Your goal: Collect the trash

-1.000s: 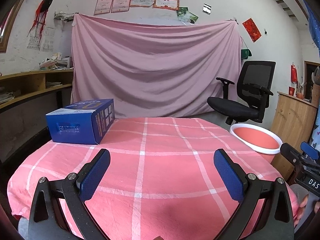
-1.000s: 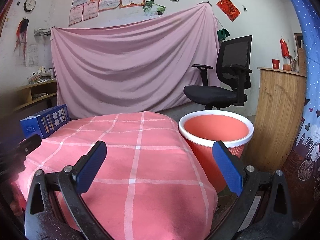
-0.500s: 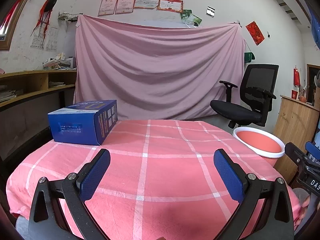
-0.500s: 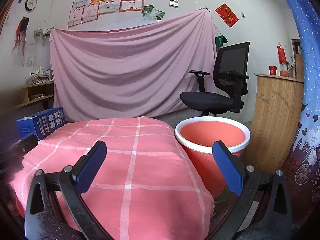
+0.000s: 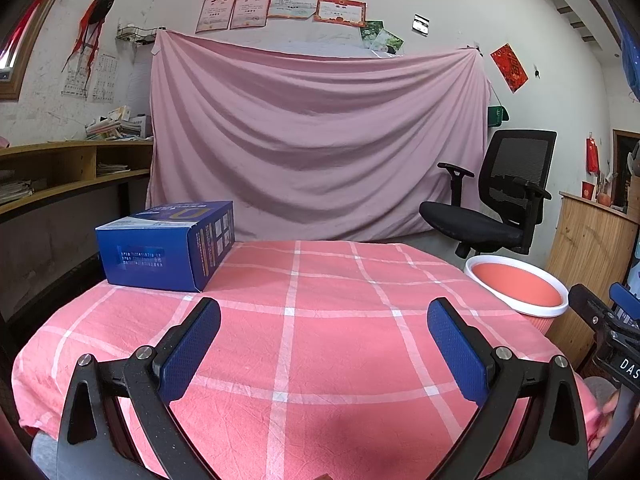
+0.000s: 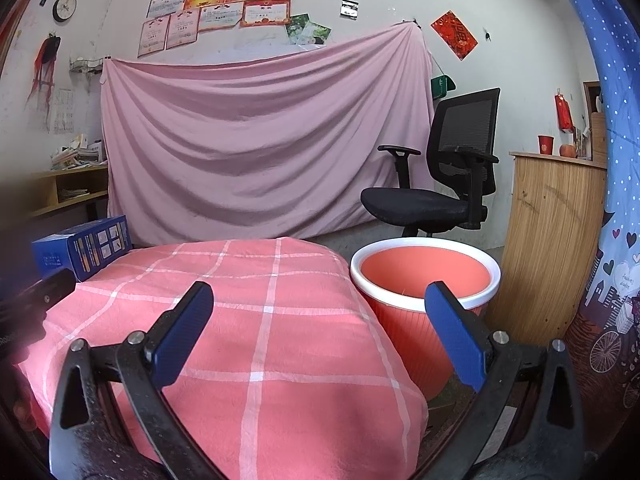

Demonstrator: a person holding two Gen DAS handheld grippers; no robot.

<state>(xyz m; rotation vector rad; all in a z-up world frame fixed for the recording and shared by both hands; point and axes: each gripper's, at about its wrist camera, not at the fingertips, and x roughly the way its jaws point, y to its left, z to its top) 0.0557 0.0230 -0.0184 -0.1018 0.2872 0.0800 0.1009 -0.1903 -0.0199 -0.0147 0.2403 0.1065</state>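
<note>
A blue cardboard box (image 5: pixel 168 246) lies on the far left of the pink checked tablecloth (image 5: pixel 320 320); it also shows in the right wrist view (image 6: pixel 86 246). An orange bin with a white rim (image 6: pixel 424 280) stands on the floor right of the table, also in the left wrist view (image 5: pixel 516 286). My left gripper (image 5: pixel 324 344) is open and empty above the table's near part, well short of the box. My right gripper (image 6: pixel 320 336) is open and empty over the table's right edge, near the bin.
A black office chair (image 6: pixel 440 184) stands behind the bin. A wooden cabinet (image 6: pixel 556 240) is right of the bin. A pink sheet (image 5: pixel 316 140) hangs on the back wall. Wooden shelves (image 5: pixel 60 172) run along the left.
Both views have dropped and tilted slightly; the box and bin sit a little lower in frame. Both grippers stay open and empty.
</note>
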